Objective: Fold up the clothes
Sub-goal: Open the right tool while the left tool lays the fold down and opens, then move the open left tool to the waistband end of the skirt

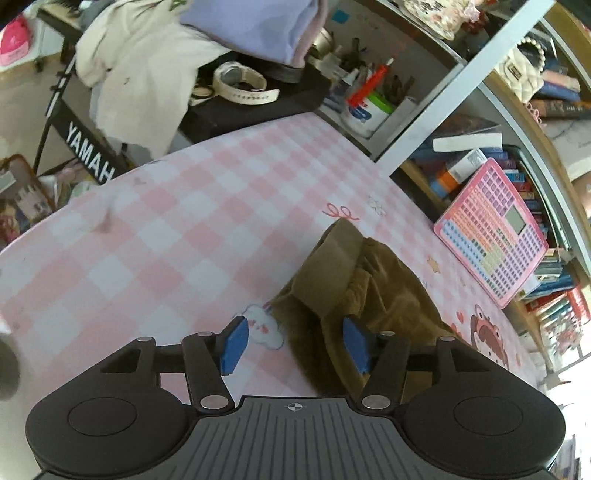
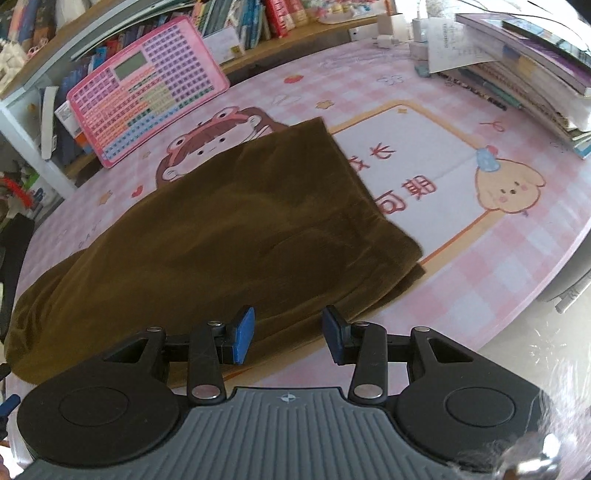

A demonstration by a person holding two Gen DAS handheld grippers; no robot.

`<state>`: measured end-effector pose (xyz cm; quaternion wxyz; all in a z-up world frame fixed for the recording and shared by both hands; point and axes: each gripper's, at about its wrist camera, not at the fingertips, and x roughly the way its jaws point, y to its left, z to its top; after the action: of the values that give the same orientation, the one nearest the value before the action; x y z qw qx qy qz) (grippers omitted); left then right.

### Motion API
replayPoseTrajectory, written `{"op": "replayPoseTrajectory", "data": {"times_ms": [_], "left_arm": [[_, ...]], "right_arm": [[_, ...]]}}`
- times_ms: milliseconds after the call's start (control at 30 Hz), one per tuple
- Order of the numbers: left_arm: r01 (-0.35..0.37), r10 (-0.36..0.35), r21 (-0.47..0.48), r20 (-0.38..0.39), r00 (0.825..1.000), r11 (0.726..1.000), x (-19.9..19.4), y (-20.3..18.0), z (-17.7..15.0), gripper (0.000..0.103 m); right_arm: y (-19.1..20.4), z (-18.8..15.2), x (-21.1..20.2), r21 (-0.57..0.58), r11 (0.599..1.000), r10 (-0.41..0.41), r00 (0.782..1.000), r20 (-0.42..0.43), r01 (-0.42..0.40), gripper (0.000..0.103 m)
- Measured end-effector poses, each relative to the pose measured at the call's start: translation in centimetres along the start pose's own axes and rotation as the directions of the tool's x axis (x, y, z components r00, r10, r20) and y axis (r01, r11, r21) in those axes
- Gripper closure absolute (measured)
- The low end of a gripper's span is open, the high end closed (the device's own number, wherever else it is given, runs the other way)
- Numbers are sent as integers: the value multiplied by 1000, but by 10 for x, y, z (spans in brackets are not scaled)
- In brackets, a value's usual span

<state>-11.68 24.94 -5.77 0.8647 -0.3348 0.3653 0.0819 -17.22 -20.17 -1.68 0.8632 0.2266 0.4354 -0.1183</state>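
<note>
The brown garment (image 2: 221, 229) lies folded on the pink checked table cover (image 2: 480, 266), filling the middle of the right wrist view, its doubled edge toward three o'clock. The right gripper (image 2: 288, 338) hovers at its near hem, jaws apart, nothing pinched. In the left wrist view the left gripper (image 1: 293, 343) stands open over the cloth's bunched end; whether its right pad brushes the fabric is hard to tell. A pink keyboard toy (image 2: 144, 88) leans against the bookshelf (image 2: 258, 22) at eleven o'clock.
</note>
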Motion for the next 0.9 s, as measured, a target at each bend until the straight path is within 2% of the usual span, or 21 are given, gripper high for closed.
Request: {"op": "replayPoseTrajectory", "data": {"times_ms": [100,367,433,533,733,900], "left_arm": [[30,-29,6,-38,999,1000,-2,-3,-11,39],[85,-82,13,-163,983,996,7,-9,-34,35],[107,-107,-13,-176,979,994,9,-6,-33,32],[136,-147,-70,-185,972,988,15,0,-31,31],[161,-192,-176,-175,966,971,26,7,-21,30],[179,-225,-269,-150,963,946,30,15,-18,30]], "right_arm": [[11,-5,4,-26,1000,11,1000,-18,-11,64],[36,-20,8,-98,994,33,998,-57,-38,59],[43,-23,9,-128,991,31,998,-56,-38,60],[63,-25,14,-210,977,31,999,-33,-37,60],[130,-29,30,-396,915,91,996,9,-80,59],[172,-45,43,-548,835,97,994,52,-53,54]]}}
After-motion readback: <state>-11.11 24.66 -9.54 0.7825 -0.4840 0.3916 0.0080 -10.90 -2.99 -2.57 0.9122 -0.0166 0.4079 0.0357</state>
